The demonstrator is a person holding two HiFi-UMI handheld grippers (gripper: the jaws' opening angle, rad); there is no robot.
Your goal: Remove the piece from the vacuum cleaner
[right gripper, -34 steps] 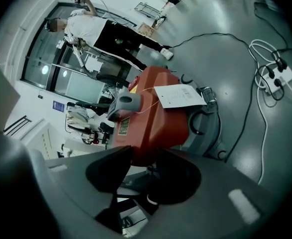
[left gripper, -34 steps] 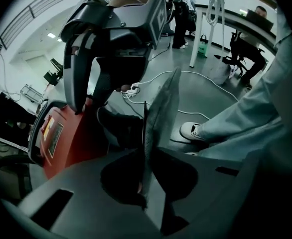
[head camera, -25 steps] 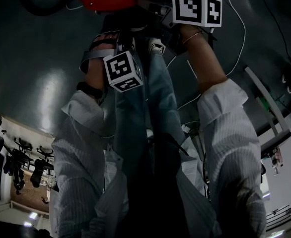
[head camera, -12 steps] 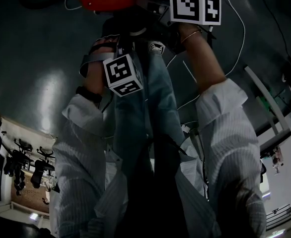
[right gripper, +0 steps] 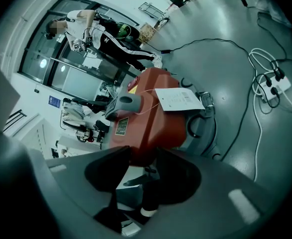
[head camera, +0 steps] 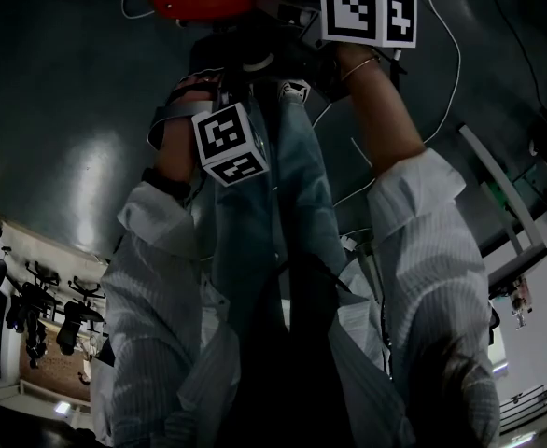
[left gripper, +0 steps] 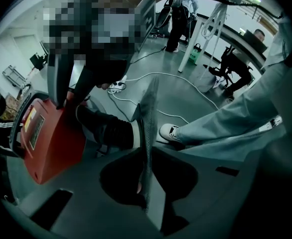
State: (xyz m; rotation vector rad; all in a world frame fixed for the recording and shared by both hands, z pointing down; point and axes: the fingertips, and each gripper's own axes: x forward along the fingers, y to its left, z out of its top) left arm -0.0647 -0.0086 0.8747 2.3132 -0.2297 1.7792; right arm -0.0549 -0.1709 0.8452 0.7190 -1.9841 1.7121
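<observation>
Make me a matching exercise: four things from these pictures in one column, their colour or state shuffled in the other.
Things:
1. vacuum cleaner body
2. paper tag
3. left gripper
4. right gripper

Colour or state:
A. jaws nearly together on a thin grey strip
B. red
C. jaws wide apart, gripping nothing
D. white, lying on top of the vacuum

Pairs: 1-B, 2-D, 3-A, 4-C
</observation>
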